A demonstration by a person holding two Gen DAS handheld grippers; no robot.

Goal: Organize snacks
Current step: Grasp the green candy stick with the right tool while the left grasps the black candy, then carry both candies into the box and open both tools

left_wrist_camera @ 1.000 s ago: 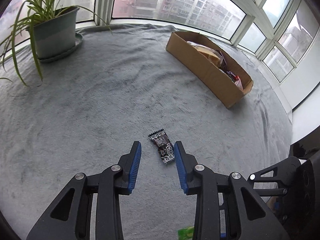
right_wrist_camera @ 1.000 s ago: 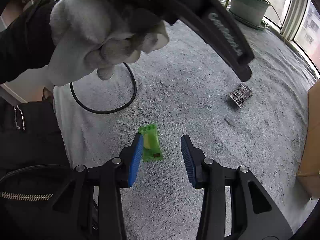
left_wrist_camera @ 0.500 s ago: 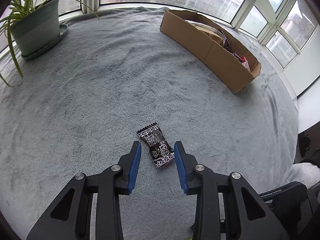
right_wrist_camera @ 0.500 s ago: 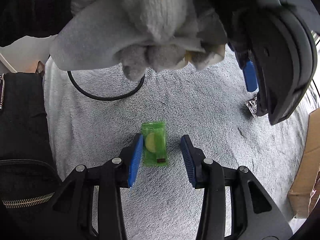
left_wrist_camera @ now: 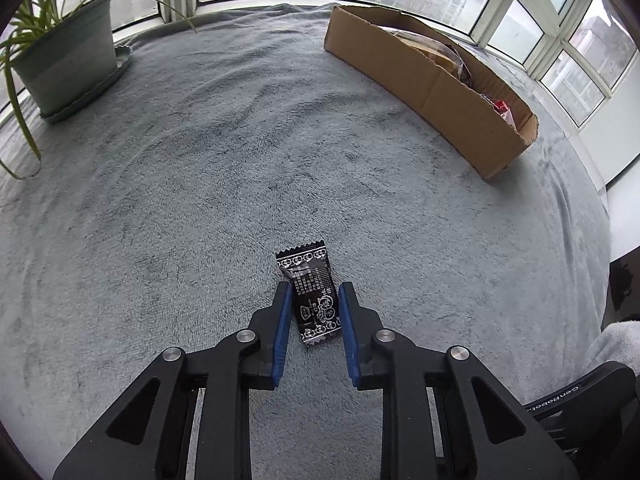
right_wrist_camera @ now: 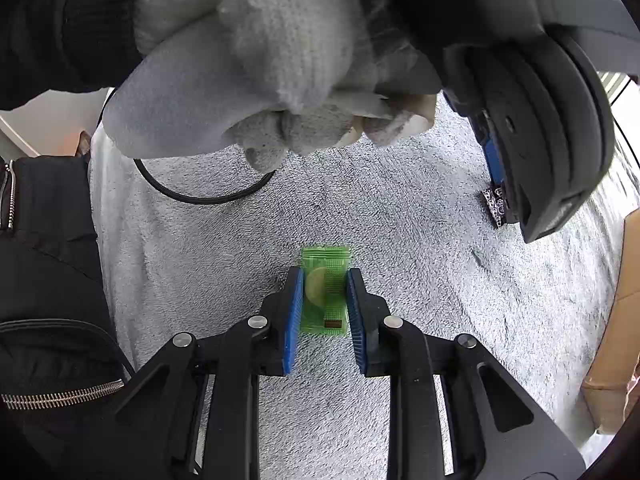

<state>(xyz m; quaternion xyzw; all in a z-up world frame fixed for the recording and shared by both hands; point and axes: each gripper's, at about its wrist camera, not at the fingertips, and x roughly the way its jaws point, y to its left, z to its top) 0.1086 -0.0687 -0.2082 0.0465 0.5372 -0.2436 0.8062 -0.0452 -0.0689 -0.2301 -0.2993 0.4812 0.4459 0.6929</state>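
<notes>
Left claw (left_wrist_camera: pixel 312 292) straddling black snack pkt (left_wrist_camera: pixel 311 296), pads not touching.

Snack packet (left_wrist_camera: pixel 311 295) flat on the blanket-covered tabletop (left_wrist_camera: pixel 200 184), lying between the fingers of the left tongs (left_wrist_camera: pixel 312 296). Cardboard box (left_wrist_camera: pixel 424 80) far right behind it, wrapped snacks inside. Potted plant (left_wrist_camera: pixel 68 52) far left by the windows. Second packet (right_wrist_camera: pixel 325 292) between the fingers of the right tongs (right_wrist_camera: pixel 323 296); cable loop (right_wrist_camera: pixel 200 196) behind it, to the left.
</notes>
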